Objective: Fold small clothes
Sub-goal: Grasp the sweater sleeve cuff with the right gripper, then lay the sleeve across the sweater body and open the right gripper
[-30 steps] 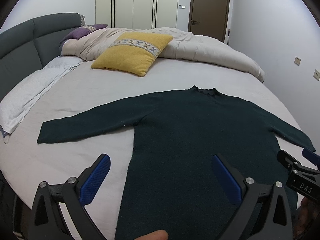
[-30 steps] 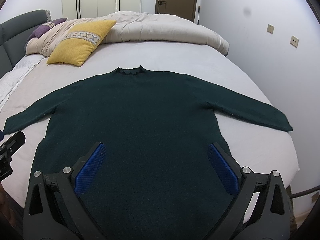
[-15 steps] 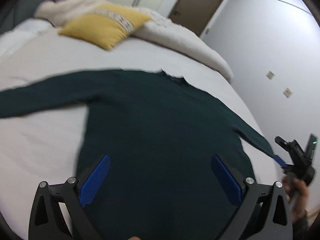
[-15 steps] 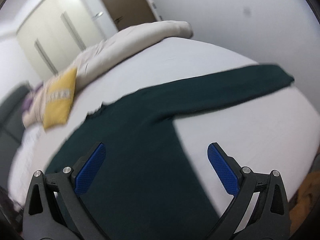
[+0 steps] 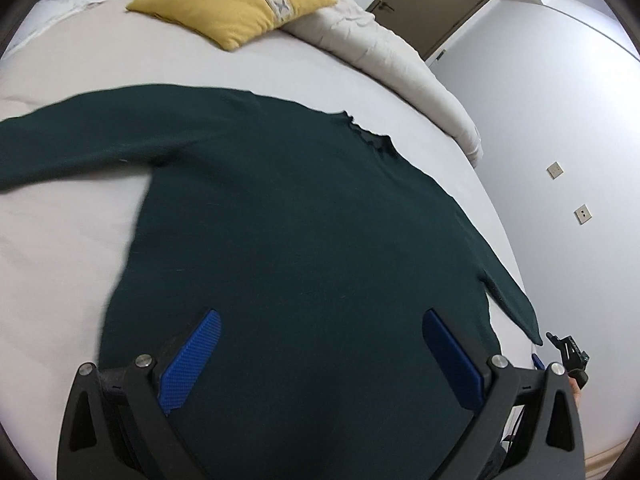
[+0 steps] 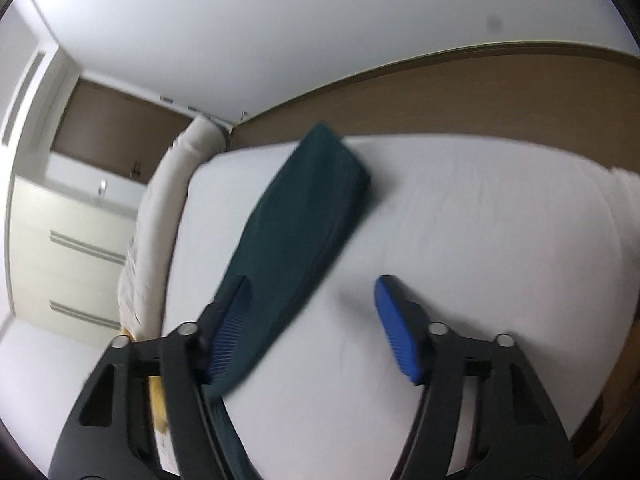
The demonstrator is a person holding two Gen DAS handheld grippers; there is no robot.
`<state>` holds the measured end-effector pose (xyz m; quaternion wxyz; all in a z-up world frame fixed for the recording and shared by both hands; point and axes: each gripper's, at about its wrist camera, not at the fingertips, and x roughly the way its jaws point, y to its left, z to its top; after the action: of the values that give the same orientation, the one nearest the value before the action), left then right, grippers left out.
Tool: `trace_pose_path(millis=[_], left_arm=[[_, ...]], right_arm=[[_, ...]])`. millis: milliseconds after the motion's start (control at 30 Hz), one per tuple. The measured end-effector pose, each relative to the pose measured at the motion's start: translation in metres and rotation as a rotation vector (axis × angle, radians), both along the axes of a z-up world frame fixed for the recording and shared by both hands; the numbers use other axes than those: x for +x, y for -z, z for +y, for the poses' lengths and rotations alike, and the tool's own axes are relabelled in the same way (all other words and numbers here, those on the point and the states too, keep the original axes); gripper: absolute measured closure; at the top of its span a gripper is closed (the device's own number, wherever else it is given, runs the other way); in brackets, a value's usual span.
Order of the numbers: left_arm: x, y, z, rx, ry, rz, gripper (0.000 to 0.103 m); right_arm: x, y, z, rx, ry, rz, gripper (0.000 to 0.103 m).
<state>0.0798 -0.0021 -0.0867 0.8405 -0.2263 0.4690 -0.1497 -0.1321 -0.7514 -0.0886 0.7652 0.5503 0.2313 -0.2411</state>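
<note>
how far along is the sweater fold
Barely started. Done: the dark green sweater lies flat on the bed, both sleeves out, no fold yet. In hand: the right tool is at the sleeve, its jaws just closing but not yet pinching the cloth; the left tool hovers open over the hem end. Left: fold in both sleeves, then the body.

One sweater (image 5: 304, 220), one yellow cushion (image 5: 236, 4), one duvet (image 5: 380, 48), two wall sockets (image 5: 555, 169), two tools (image 5: 320, 344).
</note>
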Motion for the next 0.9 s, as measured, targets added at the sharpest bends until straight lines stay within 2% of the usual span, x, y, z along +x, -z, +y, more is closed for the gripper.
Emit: trace_pose_path(millis=[100,167,233,300,367,467,567,600,700,767,833,900], left_arm=[[0.01,0.004,-0.016,-0.021,0.029,0.009,0.002],[0.015,0.006,-0.026,-0.028,0.056,0.012,0.007],[0.022,0.009,-0.036,-0.03,0.08,0.021,0.012],[0.027,0.011,-0.041,-0.035,0.096,0.027,0.015],[0.03,0.011,-0.043,-0.034,0.107,0.023,0.022],[0.034,0.01,-0.038,-0.046,0.099,0.015,0.023],[0.039,0.009,-0.028,-0.071,0.083,0.008,0.025],[0.042,0.009,-0.025,-0.076,0.079,0.005,0.025],[0.045,0.005,-0.012,-0.095,0.062,-0.011,0.025],[0.049,0.003,-0.001,-0.11,0.041,-0.018,0.025],[0.052,0.003,0.011,-0.124,0.019,-0.018,0.025],[0.056,0.004,0.02,-0.129,0.003,-0.017,0.025]], right_arm=[[0.008,0.004,-0.025,-0.009,0.013,-0.016,0.049],[0.024,0.008,-0.029,-0.012,0.009,-0.005,0.061],[0.031,0.014,-0.036,-0.021,-0.004,0.018,0.085],[0.035,0.017,-0.043,-0.045,-0.022,0.06,0.095],[0.041,0.009,-0.04,-0.103,-0.041,0.099,0.096],[0.056,-0.022,-0.015,-0.198,-0.093,0.114,0.096],[0.104,-0.064,0.044,-0.363,-0.259,0.131,0.096],[0.116,-0.072,0.061,-0.392,-0.304,0.127,0.096],[0.17,-0.094,0.148,-0.506,-0.517,0.096,0.097],[0.209,-0.095,0.222,-0.565,-0.676,0.087,0.097],[0.235,-0.087,0.279,-0.609,-0.78,0.094,0.097],[0.253,-0.064,0.346,-0.62,-0.897,0.105,0.097]])
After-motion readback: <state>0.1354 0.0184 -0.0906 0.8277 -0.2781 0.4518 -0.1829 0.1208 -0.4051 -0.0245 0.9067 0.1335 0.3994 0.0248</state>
